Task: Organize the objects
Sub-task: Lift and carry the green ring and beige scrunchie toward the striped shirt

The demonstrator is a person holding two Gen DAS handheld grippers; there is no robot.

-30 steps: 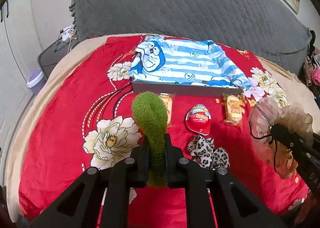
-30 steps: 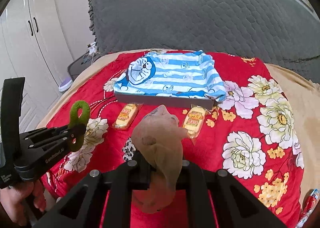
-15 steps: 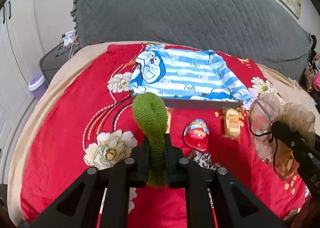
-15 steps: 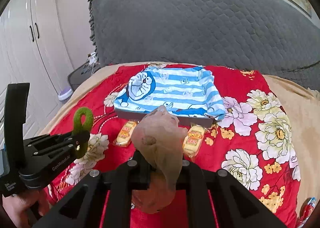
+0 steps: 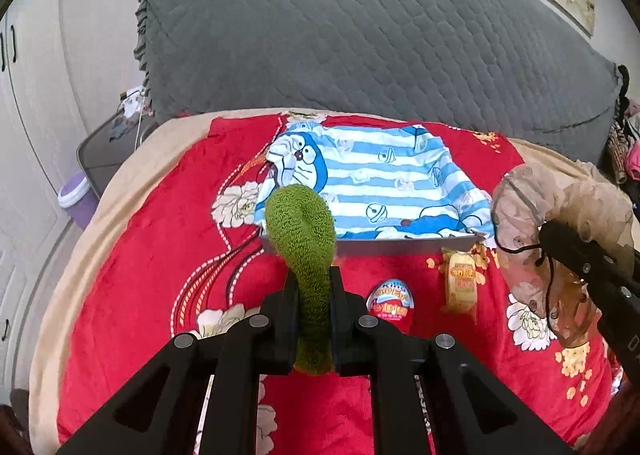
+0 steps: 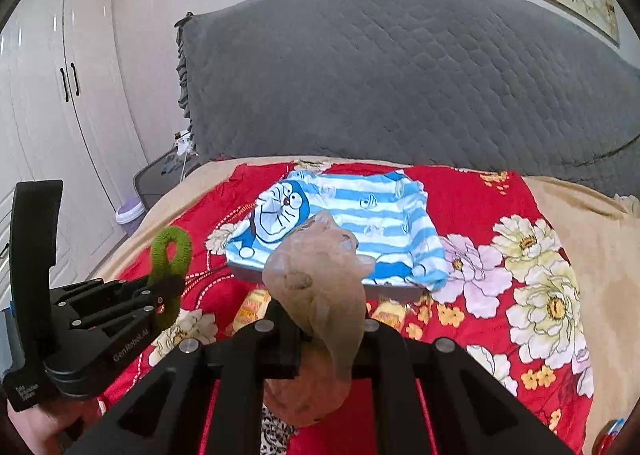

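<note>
My left gripper (image 5: 314,291) is shut on a green fuzzy hair tie (image 5: 302,231), held upright above the red bedspread; the tie also shows in the right wrist view (image 6: 170,255). My right gripper (image 6: 320,319) is shut on a sheer beige scrunchie (image 6: 320,287), also seen at the right of the left wrist view (image 5: 560,223). Ahead lies a grey box lined with blue-striped Doraemon cloth (image 5: 372,191) (image 6: 340,227). In front of it lie a red egg-shaped toy (image 5: 392,301) and a yellow snack packet (image 5: 462,281).
The red floral bedspread (image 5: 152,255) covers a bed with a grey quilted headboard (image 5: 360,35). A second snack packet (image 6: 252,305) lies left of my right gripper. A leopard-print scrunchie (image 6: 276,431) lies below it. A white wardrobe (image 6: 52,115) and purple bin (image 6: 130,213) stand left.
Both grippers have risen and moved forward toward the lined box, each still holding its hair tie. The items on the bedspread now sit lower in both views.
</note>
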